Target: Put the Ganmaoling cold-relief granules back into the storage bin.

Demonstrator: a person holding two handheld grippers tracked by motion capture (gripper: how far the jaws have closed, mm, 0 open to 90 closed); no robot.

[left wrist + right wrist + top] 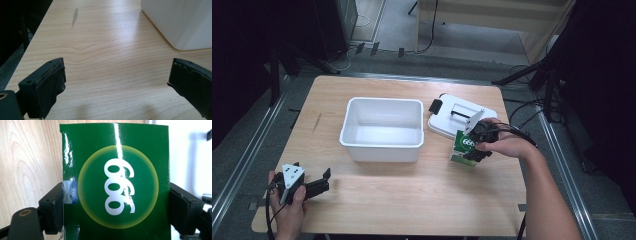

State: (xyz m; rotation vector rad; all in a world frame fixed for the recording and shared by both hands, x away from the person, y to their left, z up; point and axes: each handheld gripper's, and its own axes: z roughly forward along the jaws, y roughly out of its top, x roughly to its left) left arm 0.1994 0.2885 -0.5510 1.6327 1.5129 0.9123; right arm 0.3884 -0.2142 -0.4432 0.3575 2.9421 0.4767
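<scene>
At the near left corner of the tabletop [412, 200], the left gripper [323, 179] lay low in the person's left hand [287, 207], its grey three-cornered plate on top and its cable trailing off the near edge. Its jaws stood wide apart with nothing between them; in the left gripper view they framed bare wood, with the near corner of the white tub [185, 22] ahead at the upper right and a grey smear [74, 17] on the wood farther off toward the left edge.

Farther in, toward the right edge, the right gripper [473, 145] was held in the person's right hand [507, 145], the forearm coming up from the near right corner. It had hold of a green box [463, 146] marked with white 999 figures inside a yellow ring. In the right gripper view the box [116, 182] sat squarely between the two black jaws, each pad pressed against one side wall, so the jaws stood well open but clamped on a wide thing. The box sat just beside the tub's right wall, apart from it, and in front of the white lid.

The white tub [382, 147] stood near the middle of the tabletop, open side up. Beyond the box, toward the far right corner, the white lid [447, 122] lay flat with a black clip at its left end
</scene>
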